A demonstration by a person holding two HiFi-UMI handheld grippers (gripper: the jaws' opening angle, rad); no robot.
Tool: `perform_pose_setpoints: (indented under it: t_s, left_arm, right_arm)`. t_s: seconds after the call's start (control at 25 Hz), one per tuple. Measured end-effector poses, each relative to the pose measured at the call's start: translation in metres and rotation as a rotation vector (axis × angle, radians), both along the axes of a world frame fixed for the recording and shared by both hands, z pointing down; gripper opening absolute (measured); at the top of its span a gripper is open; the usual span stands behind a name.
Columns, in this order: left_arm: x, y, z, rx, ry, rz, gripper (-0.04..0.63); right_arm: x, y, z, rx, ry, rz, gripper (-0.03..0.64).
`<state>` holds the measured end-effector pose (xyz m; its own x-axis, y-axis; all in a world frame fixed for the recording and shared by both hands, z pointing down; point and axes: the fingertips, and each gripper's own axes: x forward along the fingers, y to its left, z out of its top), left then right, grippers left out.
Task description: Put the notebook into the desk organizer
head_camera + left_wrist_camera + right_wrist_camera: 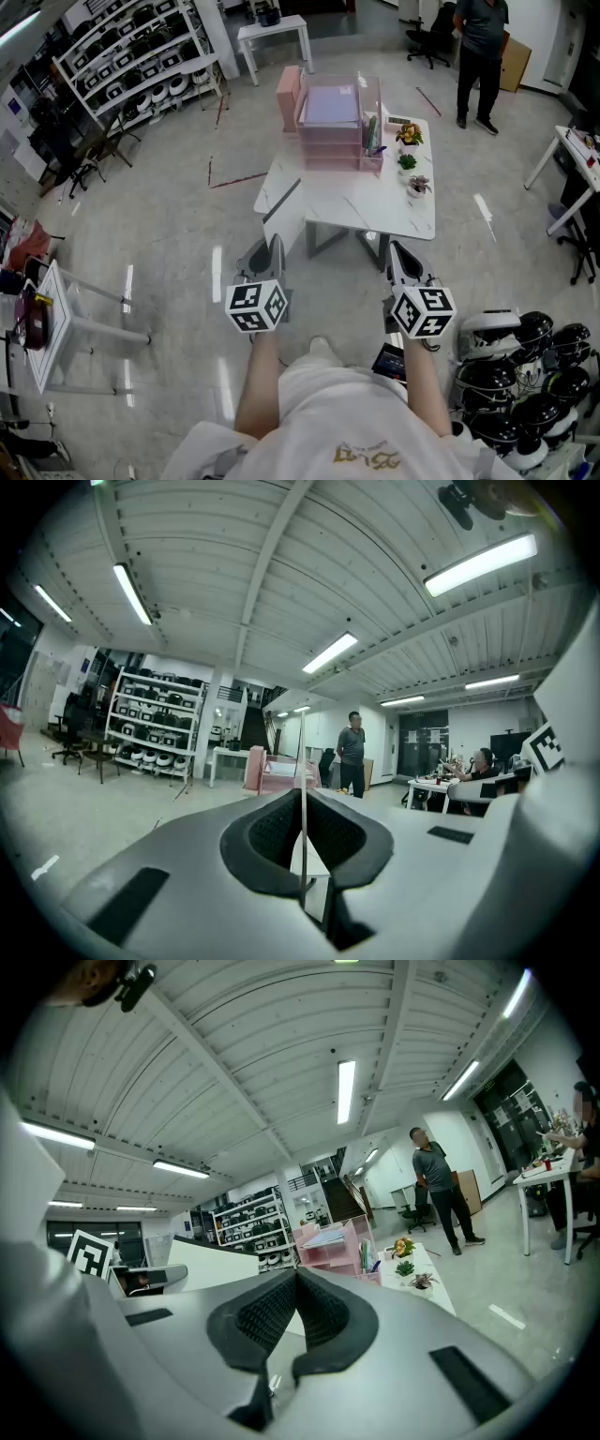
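Holding the left gripper and the right gripper level and side by side, well short of the near edge of the white, marble-patterned table. Both clenched. On the left, pads pressed together along their seam, with only a thin pale line there, too fine to name. On the right, tips touching with nothing between. Carrying no load, as far as can be seen.

Further out, at the far edge of the table: the pink, tiered plastic desk organizer, with a flat lilac notebook lying on its top tier rather than down in a lower tray. Upright pens in a side compartment. Toward the right edge of the table, three small potted plants in a row. Beyond the table, well apart from it, a person in a dark shirt, standing.

Reads as the approach, with no reach begun. Could equally be a finished job, if the top tier counts as the place; cannot settle which from here.

If unfinished, calls next for stepping up to the near edge of the table and opening one gripper. Then taking the notebook by a free edge and sliding it level into a tray, clear of the plants. Probably a thin cover, likely to flex in a narrow pinch.
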<state>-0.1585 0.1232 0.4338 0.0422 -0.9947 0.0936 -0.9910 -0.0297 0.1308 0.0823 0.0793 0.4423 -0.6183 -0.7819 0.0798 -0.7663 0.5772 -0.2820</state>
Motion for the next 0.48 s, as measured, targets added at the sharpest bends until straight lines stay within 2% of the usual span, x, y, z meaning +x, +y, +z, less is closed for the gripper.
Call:
perform_pose_setpoints:
  t_s: [0.48]
  left_arm:
    - [0.0055, -0.0061, 0.0012, -0.006, 0.011, 0.002, 0.026]
  right_arm:
    - [0.0064, -0.0037, 0.0013, 0.002, -0.004, -0.002, 0.011]
